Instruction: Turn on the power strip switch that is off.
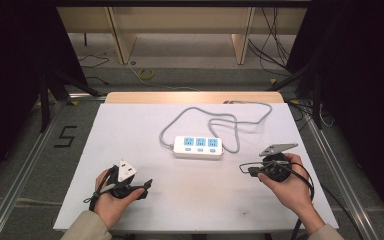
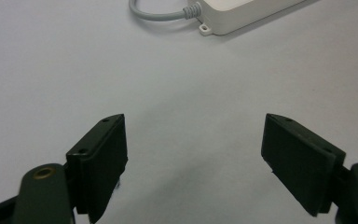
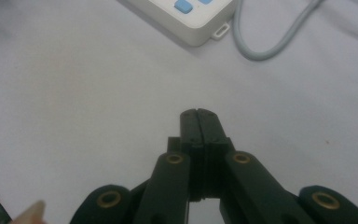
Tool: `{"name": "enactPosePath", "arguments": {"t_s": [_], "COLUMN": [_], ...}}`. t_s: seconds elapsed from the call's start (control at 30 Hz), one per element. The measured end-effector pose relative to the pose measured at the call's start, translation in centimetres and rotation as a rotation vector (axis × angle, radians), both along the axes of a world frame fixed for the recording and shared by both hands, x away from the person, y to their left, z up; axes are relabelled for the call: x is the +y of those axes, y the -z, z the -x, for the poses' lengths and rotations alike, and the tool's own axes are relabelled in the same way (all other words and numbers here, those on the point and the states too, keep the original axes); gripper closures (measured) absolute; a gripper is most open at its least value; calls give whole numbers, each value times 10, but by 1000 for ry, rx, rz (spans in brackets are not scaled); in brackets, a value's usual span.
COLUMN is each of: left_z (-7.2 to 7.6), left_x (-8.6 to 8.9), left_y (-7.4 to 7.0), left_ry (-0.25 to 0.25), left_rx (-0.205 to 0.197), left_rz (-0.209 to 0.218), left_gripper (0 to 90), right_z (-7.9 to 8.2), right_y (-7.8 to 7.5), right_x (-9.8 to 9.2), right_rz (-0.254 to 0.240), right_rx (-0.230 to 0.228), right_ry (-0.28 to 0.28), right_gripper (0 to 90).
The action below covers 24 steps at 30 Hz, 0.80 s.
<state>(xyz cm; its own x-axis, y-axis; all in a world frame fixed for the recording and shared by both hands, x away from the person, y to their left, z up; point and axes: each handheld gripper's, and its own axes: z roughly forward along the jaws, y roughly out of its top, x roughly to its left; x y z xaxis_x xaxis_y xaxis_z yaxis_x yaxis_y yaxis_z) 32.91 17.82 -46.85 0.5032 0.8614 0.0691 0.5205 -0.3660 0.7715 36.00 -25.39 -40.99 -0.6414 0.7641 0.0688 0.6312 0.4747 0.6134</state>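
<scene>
A white power strip with blue sockets lies in the middle of the white table, its grey cable looping behind it. One end of the strip with its cable shows at the top of the left gripper view. My left gripper stands open over bare table, nothing between its jaws; in the high view the left gripper sits at the front left in a hand. My right gripper is shut with nothing in it, short of the strip's corner; in the high view the right gripper is at the front right.
The table's front edge runs just before the hands. Metal rails flank the table on both sides. Wooden furniture legs and loose floor cables lie beyond the far edge.
</scene>
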Motion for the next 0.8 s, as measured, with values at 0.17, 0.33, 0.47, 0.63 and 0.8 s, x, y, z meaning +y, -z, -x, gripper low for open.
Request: {"name": "enactPosePath", "arguments": {"t_s": [0.17,0.33,0.47,0.63,0.8], "left_z": [0,0,0,0,0], "left_x": [0,0,0,0,0], "left_y": [0,0,0,0,0], "left_ry": [-1,0,-2,-1,-3], "left_rx": [-1,-3,-4,-6,-8], "left_rz": [-1,-3,-1,-4,-2], "left_gripper": [223,223,224,224,225], "right_z": [-3,-5,-6,-9,-11], "right_y": [-2,-3,-4,-6,-8], "right_x": [0,1,3,4,6], "right_rz": [1,2,4,8,12], "right_rx": [6,15,19,26,28], "right_ry": [4,5,1,2,3], "right_gripper": [900,900,900,900,900]}}
